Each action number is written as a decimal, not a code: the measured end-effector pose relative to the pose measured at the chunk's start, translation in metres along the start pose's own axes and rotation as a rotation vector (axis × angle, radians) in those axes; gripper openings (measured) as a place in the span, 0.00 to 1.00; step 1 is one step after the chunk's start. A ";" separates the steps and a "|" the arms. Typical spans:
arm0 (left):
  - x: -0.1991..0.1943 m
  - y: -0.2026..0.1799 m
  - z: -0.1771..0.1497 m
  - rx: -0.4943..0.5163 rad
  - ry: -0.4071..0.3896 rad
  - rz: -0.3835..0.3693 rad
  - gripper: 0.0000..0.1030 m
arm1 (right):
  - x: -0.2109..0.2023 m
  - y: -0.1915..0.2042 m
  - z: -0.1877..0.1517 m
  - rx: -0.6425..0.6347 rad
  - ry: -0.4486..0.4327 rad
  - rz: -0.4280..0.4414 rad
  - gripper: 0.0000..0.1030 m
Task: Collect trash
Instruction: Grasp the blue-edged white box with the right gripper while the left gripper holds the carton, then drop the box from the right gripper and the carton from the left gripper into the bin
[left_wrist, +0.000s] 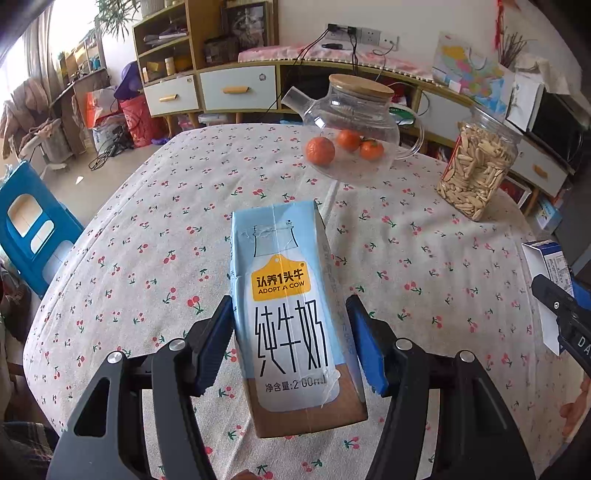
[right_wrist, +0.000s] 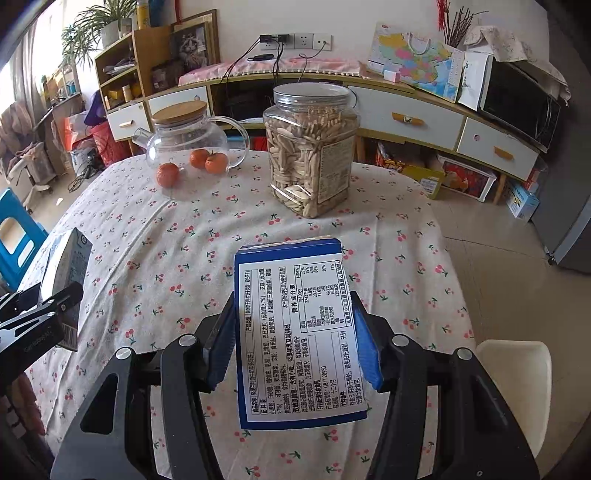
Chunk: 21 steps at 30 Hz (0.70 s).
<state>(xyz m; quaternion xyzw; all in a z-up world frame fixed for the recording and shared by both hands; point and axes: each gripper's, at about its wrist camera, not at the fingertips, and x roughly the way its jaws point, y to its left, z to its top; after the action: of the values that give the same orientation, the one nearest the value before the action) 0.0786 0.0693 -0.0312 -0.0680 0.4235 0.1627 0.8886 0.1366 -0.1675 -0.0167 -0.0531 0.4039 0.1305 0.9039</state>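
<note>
My left gripper (left_wrist: 291, 332) is shut on a light-blue milk carton (left_wrist: 288, 295) with a brown base, held above the cherry-print tablecloth (left_wrist: 147, 229). My right gripper (right_wrist: 293, 332) is shut on a blue-and-white snack box (right_wrist: 295, 325), label side up, also held over the table. In the left wrist view the right gripper (left_wrist: 561, 314) and its box (left_wrist: 546, 266) show at the right edge. In the right wrist view the left gripper (right_wrist: 40, 317) and the milk carton (right_wrist: 68, 266) show at the left edge.
A glass teapot (left_wrist: 354, 122) with a wooden lid, three tangerines (left_wrist: 320, 149) and a clear jar of seeds (left_wrist: 476, 166) stand at the table's far side. A blue stool (left_wrist: 29, 225) is to the left, a cream chair (right_wrist: 513, 373) to the right. Cabinets line the back wall.
</note>
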 end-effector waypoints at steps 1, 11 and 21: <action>-0.003 -0.005 0.000 0.013 -0.008 -0.003 0.59 | -0.006 -0.007 -0.003 0.008 -0.005 -0.007 0.52; -0.023 -0.062 -0.016 0.124 -0.043 -0.052 0.59 | -0.061 -0.082 -0.036 0.058 -0.061 -0.117 0.52; -0.046 -0.123 -0.030 0.205 -0.059 -0.122 0.59 | -0.085 -0.170 -0.066 0.223 -0.059 -0.261 0.52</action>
<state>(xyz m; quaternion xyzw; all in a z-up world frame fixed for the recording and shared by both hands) 0.0722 -0.0641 -0.0164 0.0025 0.4064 0.0662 0.9113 0.0819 -0.3602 0.0006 -0.0005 0.3789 -0.0323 0.9249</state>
